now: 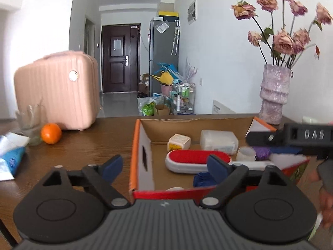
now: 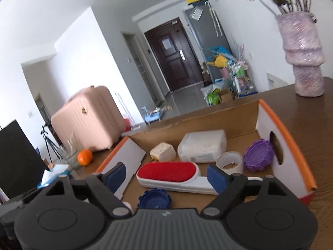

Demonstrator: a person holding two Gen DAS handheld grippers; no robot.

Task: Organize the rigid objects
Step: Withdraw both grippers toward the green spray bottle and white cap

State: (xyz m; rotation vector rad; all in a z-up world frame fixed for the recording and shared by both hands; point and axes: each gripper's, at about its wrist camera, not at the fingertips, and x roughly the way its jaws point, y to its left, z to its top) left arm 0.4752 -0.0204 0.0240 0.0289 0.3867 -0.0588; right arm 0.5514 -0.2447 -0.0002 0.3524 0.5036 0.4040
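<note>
— Over the near wall of the box (image 1: 135, 156), how do the left tongs (image 1: 164, 165) stand?
— Wide apart, with nothing between the blue pads (image 1: 112, 165). One pad hangs outside the box's left wall, the other above the inside, near the brush (image 1: 193, 161). No pad touches anything.

— And the right tongs (image 2: 166, 176)?
— Spread wide too, gripping nothing. They hang over the box's near left corner, one pad by the left wall, the other above the brush's white handle. In the left camera they reach in from the right edge over the box's right wall.

— What lies in the box?
— The red-and-white brush (image 2: 172, 176) lies across the middle of the floor. A blue ring (image 2: 154, 200) sits near the front wall, just beside the brush. A tape roll (image 2: 229, 162) stands near the right wall, with a purple ring (image 2: 258, 155) leaning by the hole in that wall. A white pack (image 2: 203, 145) lies toward the back wall, and a cream cube (image 2: 163, 153) sits to its left.

— Outside the box?
— The box rests on a wooden table (image 1: 83, 145). An orange (image 1: 51, 133) sits toward the table's left edge, in front of a pink case (image 1: 56, 89). A vase (image 1: 273, 95) of dried roses stands at the far right corner. Blue-and-white packets (image 1: 12, 158) lie at the left edge.
</note>
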